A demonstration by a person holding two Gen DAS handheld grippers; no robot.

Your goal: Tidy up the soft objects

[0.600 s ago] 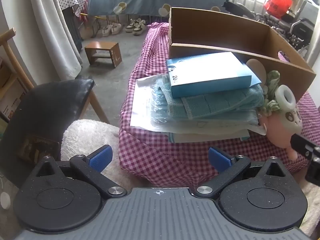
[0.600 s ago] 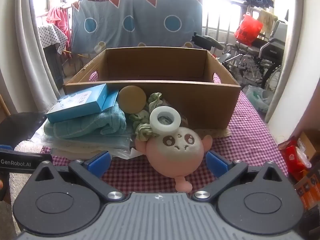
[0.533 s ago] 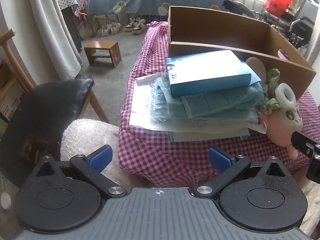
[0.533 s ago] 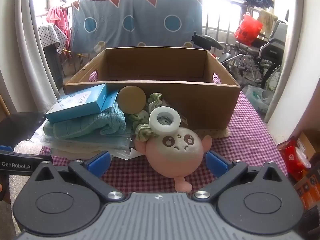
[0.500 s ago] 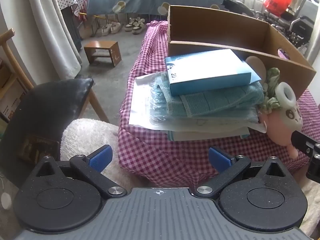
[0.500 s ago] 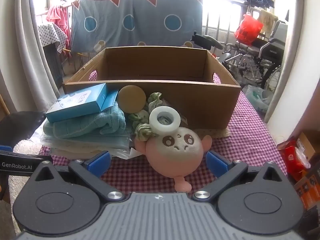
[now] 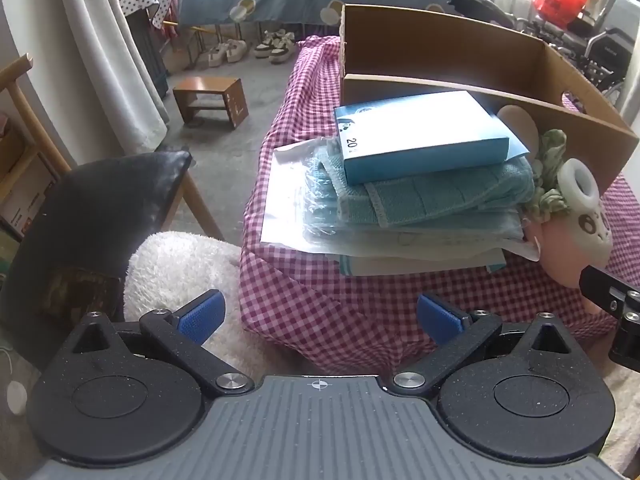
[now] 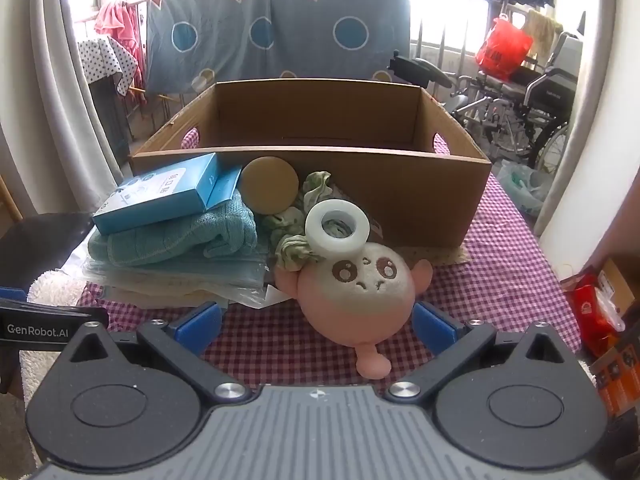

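A pink round plush toy lies on the checked tablecloth just ahead of my right gripper, which is open with the toy's lower end between its fingers, not pressed. A white ring rests on the toy's head beside a green scrunchie. To the left, a blue box tops a folded teal towel and plastic-wrapped cloths. An open cardboard box stands behind. My left gripper is open, below the table's near edge, with nothing between its fingers.
A tan round puff leans on the cardboard box. A black chair with a white fluffy cushion stands left of the table. A small wooden stool sits on the floor. Wheelchairs stand at the right.
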